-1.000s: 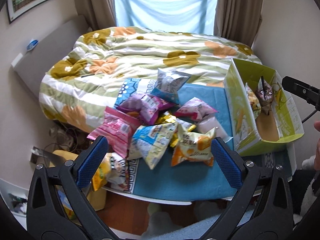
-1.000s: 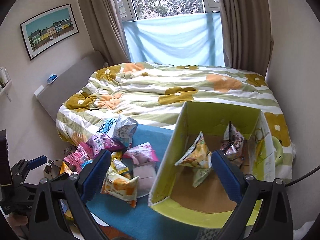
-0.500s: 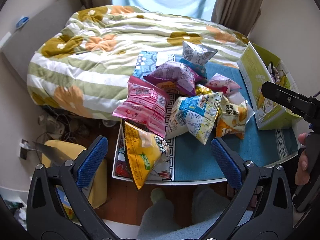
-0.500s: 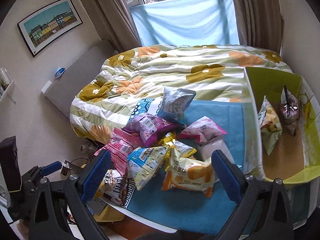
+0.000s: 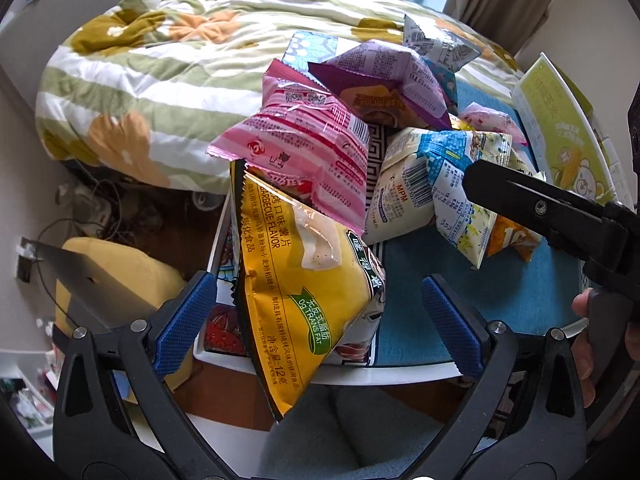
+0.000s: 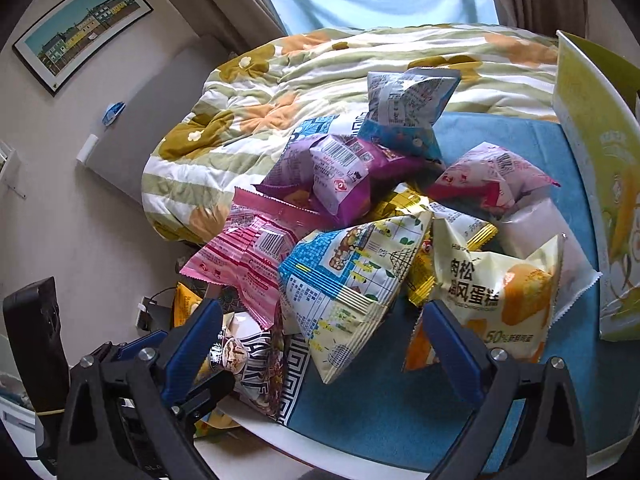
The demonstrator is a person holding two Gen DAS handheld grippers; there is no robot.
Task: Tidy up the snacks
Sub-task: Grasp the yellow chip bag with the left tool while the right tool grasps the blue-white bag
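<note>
Left gripper (image 5: 316, 316): jaws wide, just been closing a little, straddling the yellow barbecue chip bag (image 5: 304, 280) without pressing it. Beyond it, pink snack bag (image 5: 304, 136), then purple bag (image 5: 384, 80).

Right gripper (image 6: 320, 336): jaws spread, blue-and-cream snack bag (image 6: 352, 276) between the pads, untouched. Right of it, chiffon cake pack (image 6: 496, 292); farther right, green cardboard box (image 6: 592, 168).

A: Left wrist view: we look steeply down, close over the table's (image 5: 420, 372) near-left edge, yellow bag (image 5: 304, 280) nearest.

B: Right wrist view: we face down and forward over the pile's middle, blue-and-cream bag (image 6: 352, 280) close.

A: Shared: pink bag (image 5: 304, 140), purple bag (image 6: 332, 176), bed (image 6: 280, 92), box (image 6: 592, 184).
</note>
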